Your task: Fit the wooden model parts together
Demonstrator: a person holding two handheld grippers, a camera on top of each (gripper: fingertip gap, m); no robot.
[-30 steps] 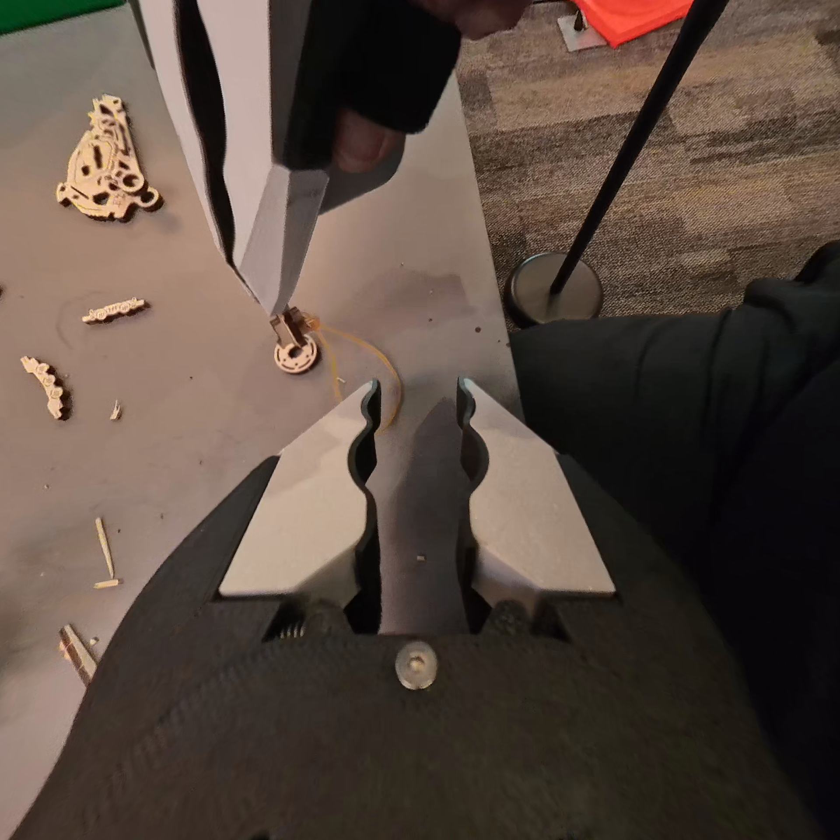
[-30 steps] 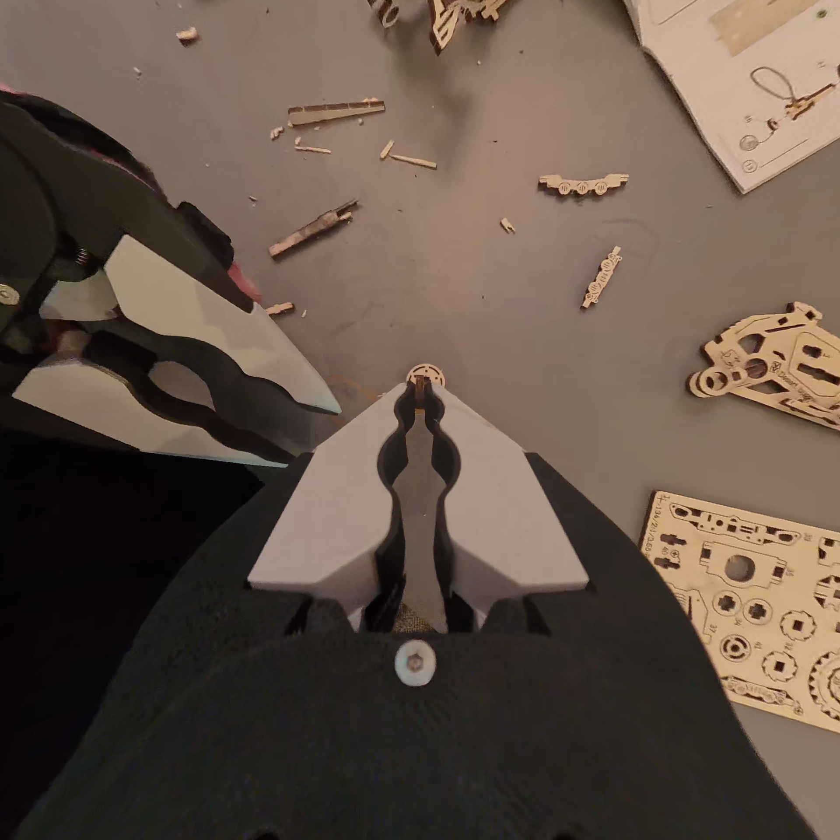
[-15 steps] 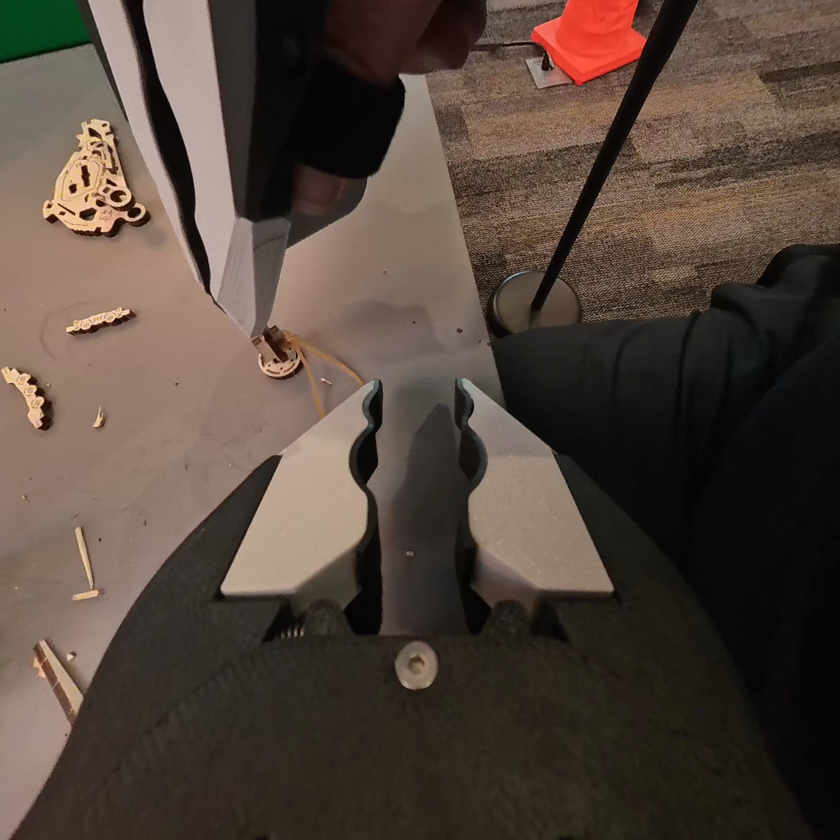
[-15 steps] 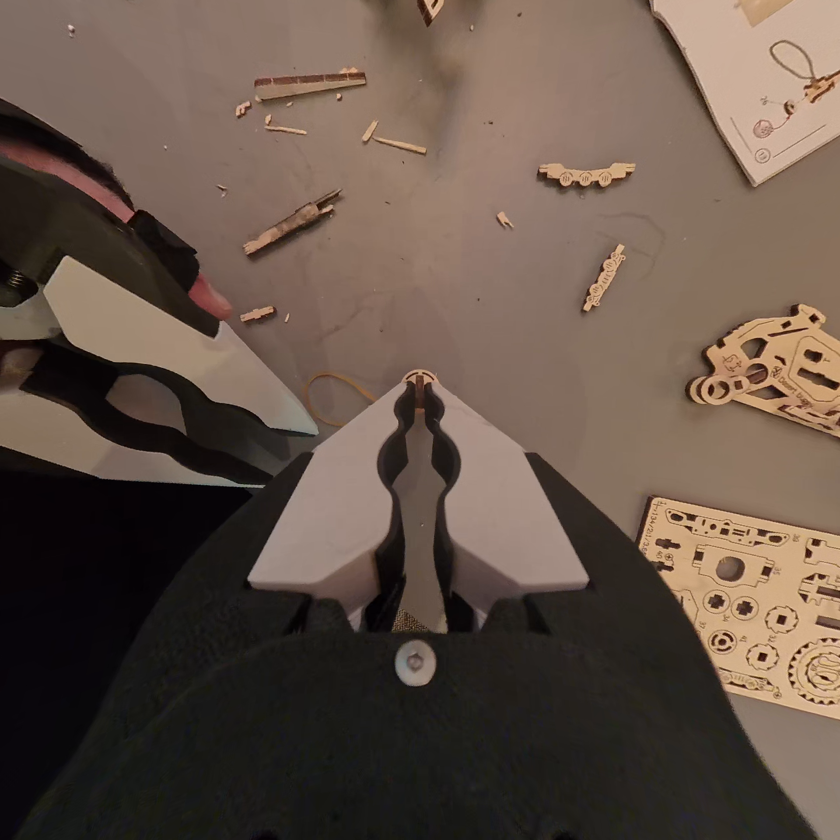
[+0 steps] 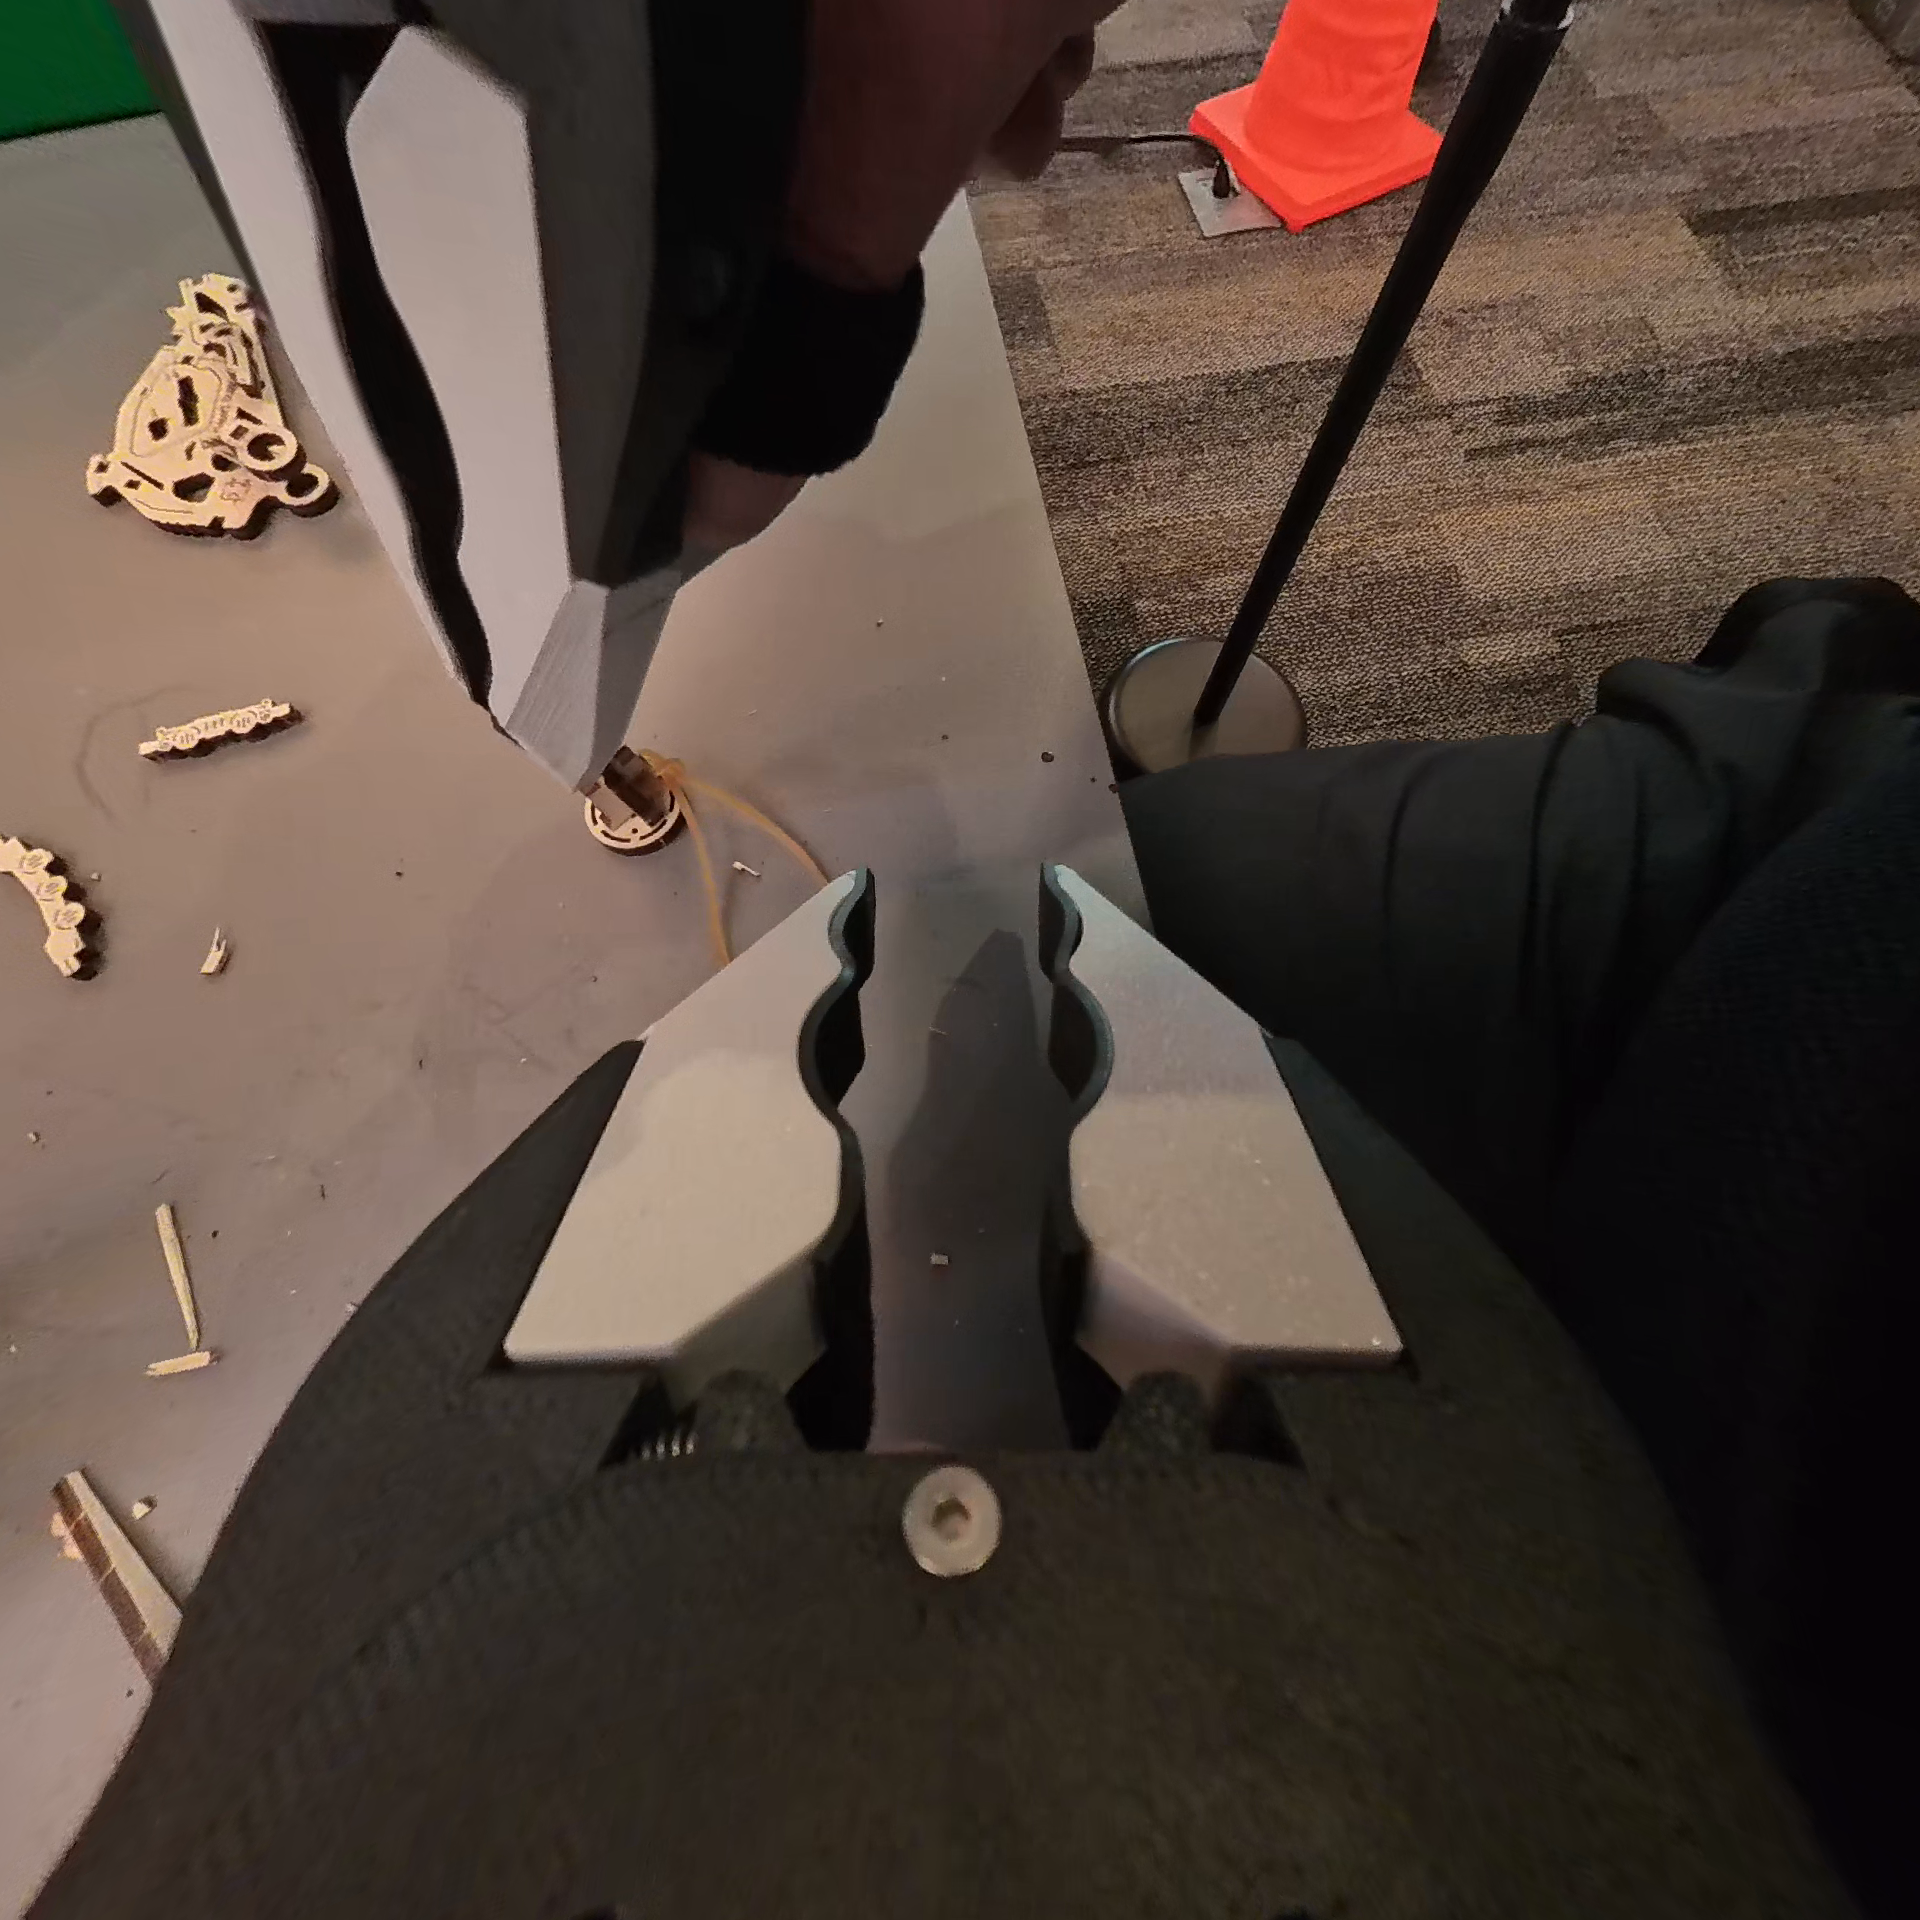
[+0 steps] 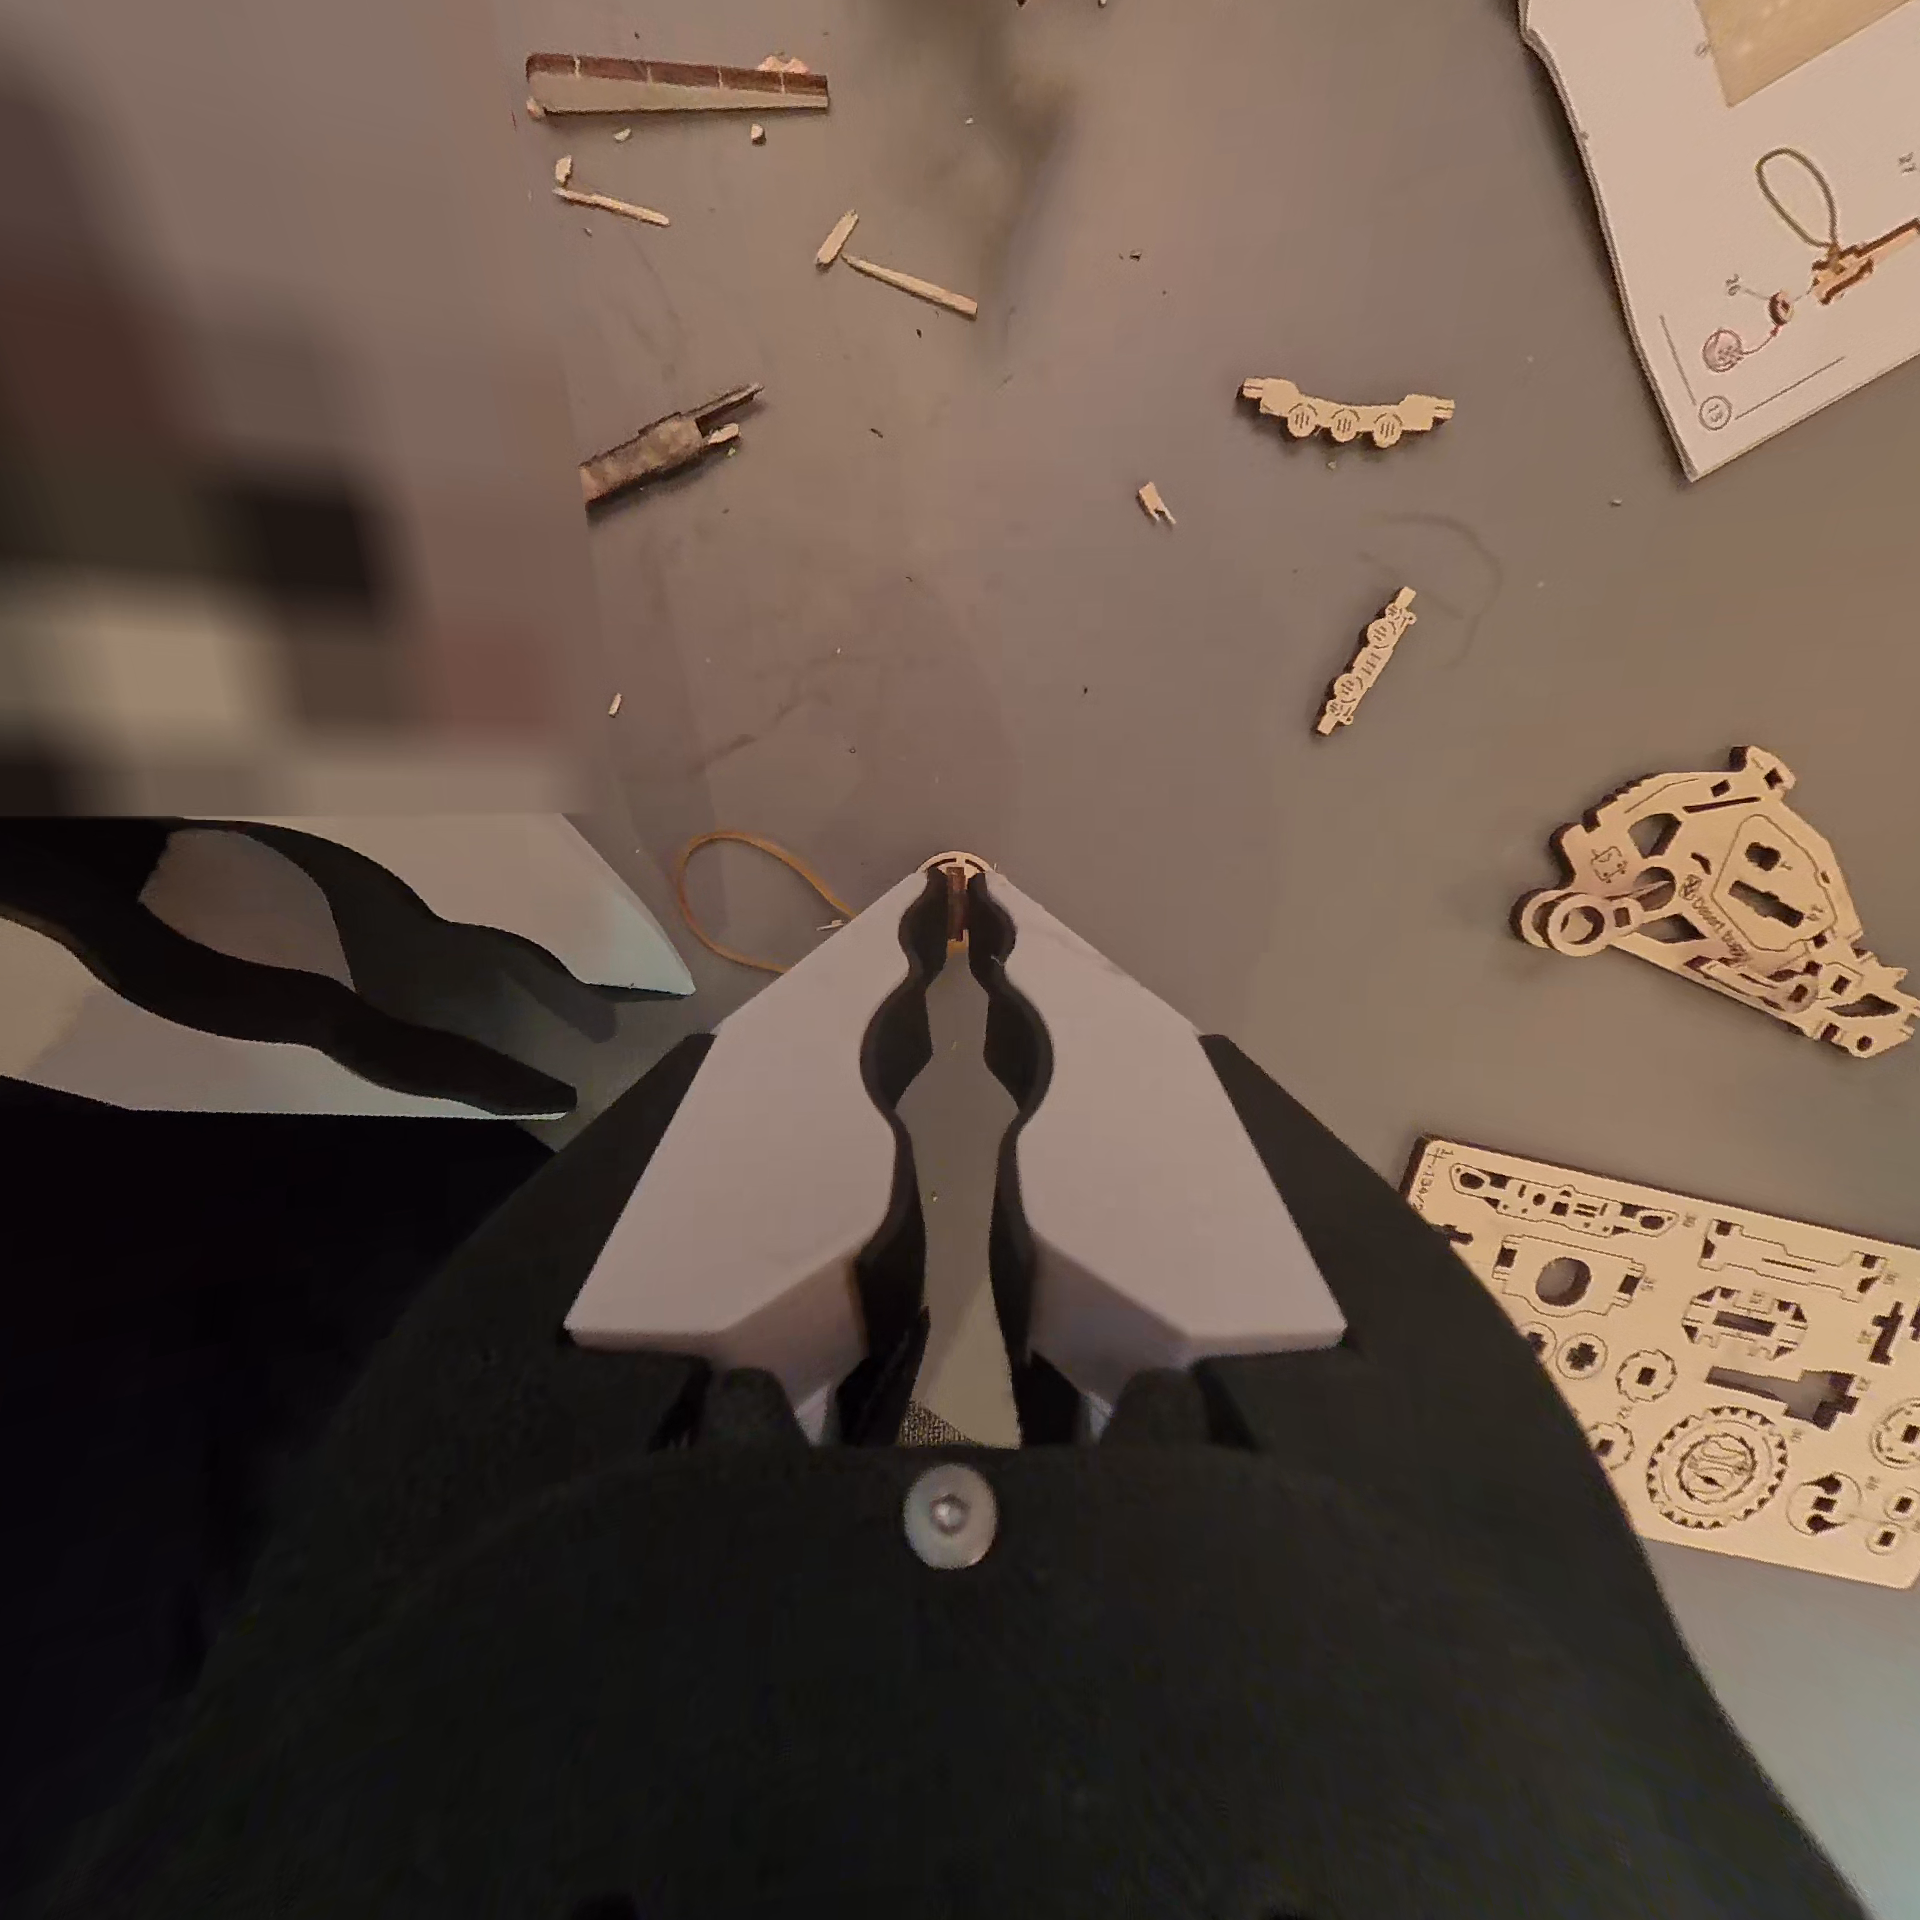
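Right tongs (image 6: 953,883): we see the tips closed on a small upright wooden piece (image 6: 951,902) seated in the round wooden disc (image 5: 632,826), which rests on the grey worktop (image 6: 935,582).
Left tongs (image 5: 954,894): we find them parted and empty, just beside the disc.
Rubber band (image 6: 743,914): we note it lying beside the disc.
Part sheet (image 6: 1704,1361): right of the disc, well apart.
Partly built model (image 6: 1704,914): right of the disc.
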